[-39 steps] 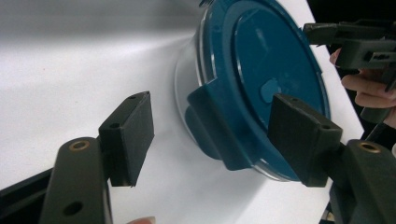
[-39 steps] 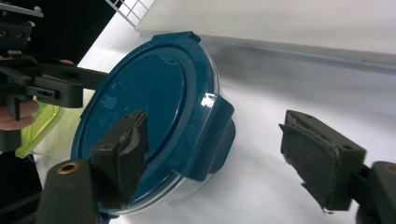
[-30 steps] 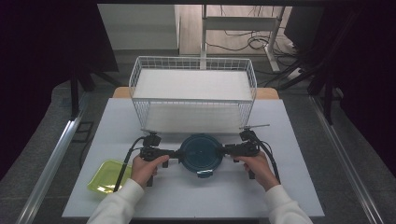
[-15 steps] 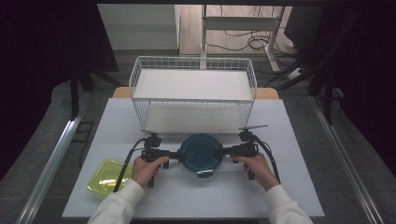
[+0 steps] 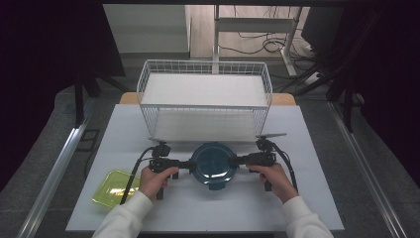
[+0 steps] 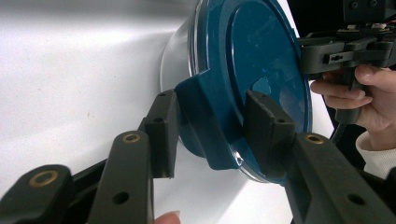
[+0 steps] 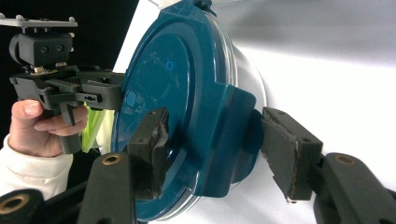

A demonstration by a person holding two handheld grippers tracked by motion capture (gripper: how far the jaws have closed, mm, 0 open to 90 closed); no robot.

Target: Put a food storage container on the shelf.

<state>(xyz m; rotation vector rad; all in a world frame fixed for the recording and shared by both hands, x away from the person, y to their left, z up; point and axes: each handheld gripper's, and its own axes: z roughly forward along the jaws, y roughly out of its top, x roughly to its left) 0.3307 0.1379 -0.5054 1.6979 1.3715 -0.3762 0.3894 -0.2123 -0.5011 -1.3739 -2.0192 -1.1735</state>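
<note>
A: Status. The container (image 5: 214,161) sits on the tabletop (image 5: 317,198), near the front edge, between our two hands. The left gripper (image 5: 190,164) straddles one lid clasp (image 6: 205,116); its jaws have just been closing and now stand half-wide, the pads (image 6: 161,128) close to the clasp but not clearly pressing on it. The right gripper (image 5: 237,159) straddles the opposite clasp (image 7: 233,135); its jaws have also just been closing, with one pad on the lid face and the outer pad still apart from the clasp.

B: Failure modes?

A: Three, in our judgement. If one gripper bites before the other, the container will likely slide or turn on the smooth tabletop. If a pad lands on the lid face instead of the clasp, the clasp will not release. If we pull up with both clasps shut, the whole container lifts.

B: Surroundings?

A: A wire basket (image 5: 205,99) stands behind the container, near but apart. A yellow-green tray (image 5: 111,186) lies at the front left, beside the left forearm. Neither blocks the clasps. The left cable (image 5: 133,173) trails over the tray's edge and could drag it if we move that hand far.
</note>
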